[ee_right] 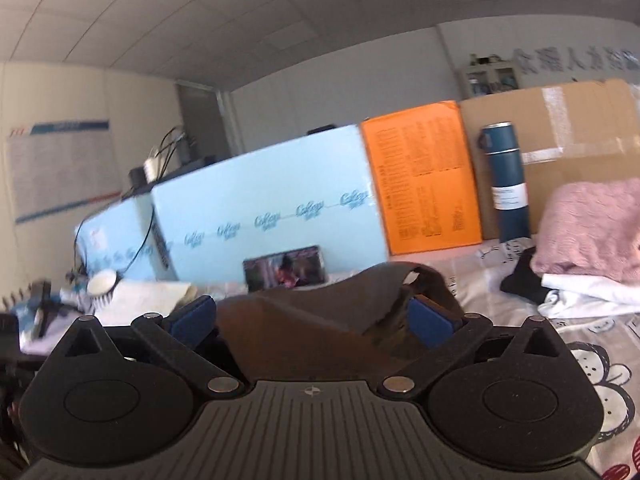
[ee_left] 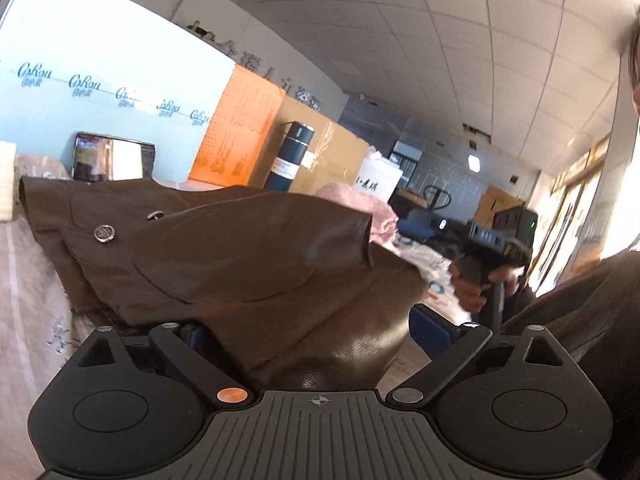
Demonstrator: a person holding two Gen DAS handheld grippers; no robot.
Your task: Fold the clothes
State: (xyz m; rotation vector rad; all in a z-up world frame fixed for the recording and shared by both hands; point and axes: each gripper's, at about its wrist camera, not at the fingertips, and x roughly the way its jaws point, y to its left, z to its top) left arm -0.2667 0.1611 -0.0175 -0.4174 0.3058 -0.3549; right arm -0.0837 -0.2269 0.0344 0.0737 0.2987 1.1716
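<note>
A brown leather-like jacket (ee_left: pixel 224 248) with metal buttons lies bunched across the bed in the left wrist view. My left gripper (ee_left: pixel 308 332) stands wide open, with a fold of the jacket draped between its blue pads (ee_left: pixel 430 330). The right gripper's body (ee_left: pixel 496 236) shows in a hand beyond the jacket. In the right wrist view my right gripper (ee_right: pixel 312 316) is also wide open, with brown jacket cloth (ee_right: pixel 320 320) heaped between its blue pads (ee_right: pixel 428 320). The cloth hides both grippers' fingertips.
A pink fluffy garment (ee_right: pixel 592 228) lies on white clothes (ee_right: pixel 580 292) with a black item (ee_right: pixel 520 280) at the right. A dark blue flask (ee_right: pixel 506 184), orange board (ee_right: pixel 424 176), cardboard box (ee_right: pixel 580 132), light blue foam panel (ee_right: pixel 264 204) and a phone (ee_right: pixel 286 272) line the back. The bedsheet (ee_right: pixel 592 360) is cartoon-printed.
</note>
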